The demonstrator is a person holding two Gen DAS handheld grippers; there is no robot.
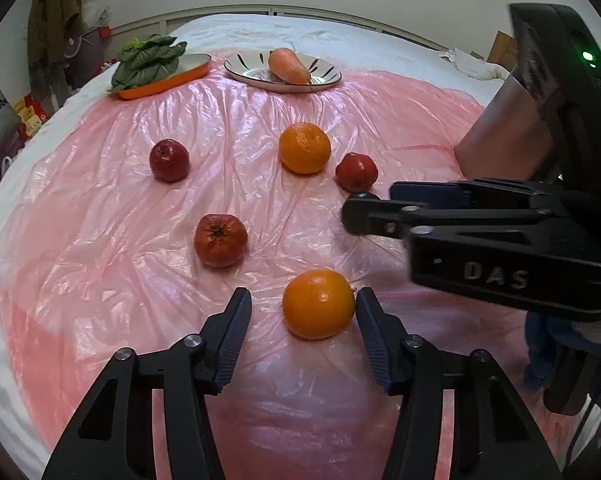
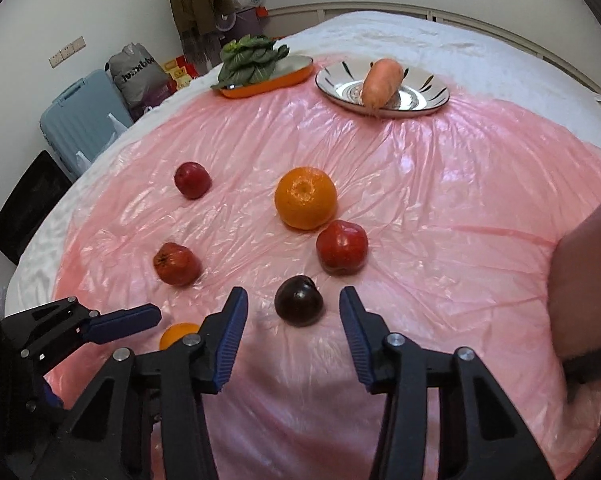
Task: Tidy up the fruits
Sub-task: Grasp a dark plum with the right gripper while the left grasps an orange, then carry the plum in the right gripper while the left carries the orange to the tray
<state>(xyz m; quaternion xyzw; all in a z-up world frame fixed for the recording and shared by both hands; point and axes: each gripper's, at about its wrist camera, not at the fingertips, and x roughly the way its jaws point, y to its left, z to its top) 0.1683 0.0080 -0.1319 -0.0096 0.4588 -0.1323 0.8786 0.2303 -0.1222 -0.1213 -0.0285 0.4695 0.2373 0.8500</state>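
Observation:
Fruits lie on a pink plastic sheet [image 1: 228, 128]. My left gripper [image 1: 302, 306] is open, its jaws either side of a near orange [image 1: 318, 304], whose top peeks out in the right wrist view [image 2: 176, 334]. My right gripper [image 2: 294, 306] is open around a dark plum [image 2: 299, 300]; it also shows from the side in the left wrist view [image 1: 364, 210]. Beyond lie a second orange [image 1: 304, 147] [image 2: 305, 197] and three red apples [image 1: 220, 240] [image 1: 169, 160] [image 1: 356, 171], also in the right wrist view [image 2: 342, 247] [image 2: 177, 264] [image 2: 192, 180].
At the far edge an orange tray [image 1: 168, 78] [image 2: 276, 78] holds leafy greens [image 1: 148, 60]. A striped white plate [image 1: 324, 78] [image 2: 432, 96] holds a carrot [image 1: 288, 66] [image 2: 381, 82]. A blue suitcase [image 2: 80, 120] and bags stand left of the bed.

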